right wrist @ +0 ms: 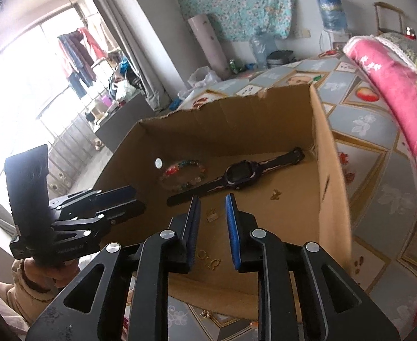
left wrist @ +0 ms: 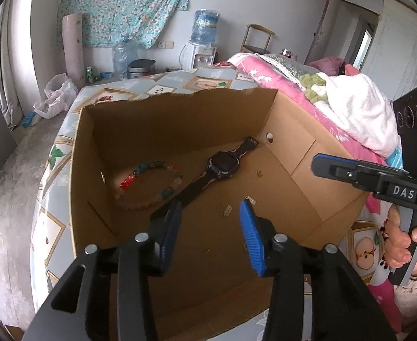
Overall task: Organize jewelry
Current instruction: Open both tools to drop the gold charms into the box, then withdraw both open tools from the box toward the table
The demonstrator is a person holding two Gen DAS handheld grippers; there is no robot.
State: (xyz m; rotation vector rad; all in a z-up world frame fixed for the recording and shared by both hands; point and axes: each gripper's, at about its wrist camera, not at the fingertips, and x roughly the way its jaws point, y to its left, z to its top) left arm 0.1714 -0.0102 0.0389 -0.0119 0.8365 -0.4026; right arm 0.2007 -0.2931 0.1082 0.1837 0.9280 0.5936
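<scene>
Both claws hang right over an open cardboard box [left wrist: 140,130], pointing down into it. Left claw [left wrist: 208,218] has its blue pads well apart with nothing between them; right claw [right wrist: 212,210] is parted more narrowly, also gripping nothing. Down on the box floor: a black smartwatch [left wrist: 222,164] lying flat with its strap stretched out, a colourful beaded bracelet [left wrist: 148,182] just beside it near the left wall, plus some small gold bits, maybe earrings [right wrist: 212,216], scattered closer in. More gold pieces [right wrist: 208,261] sit near the front edge. The box sits on a worktop with a fruit-pattern cloth [right wrist: 378,153], a pink blanket [right wrist: 393,85] piled at the right. "DAS" is readable on the right tool. Water dispenser [left wrist: 201,48] in back.
</scene>
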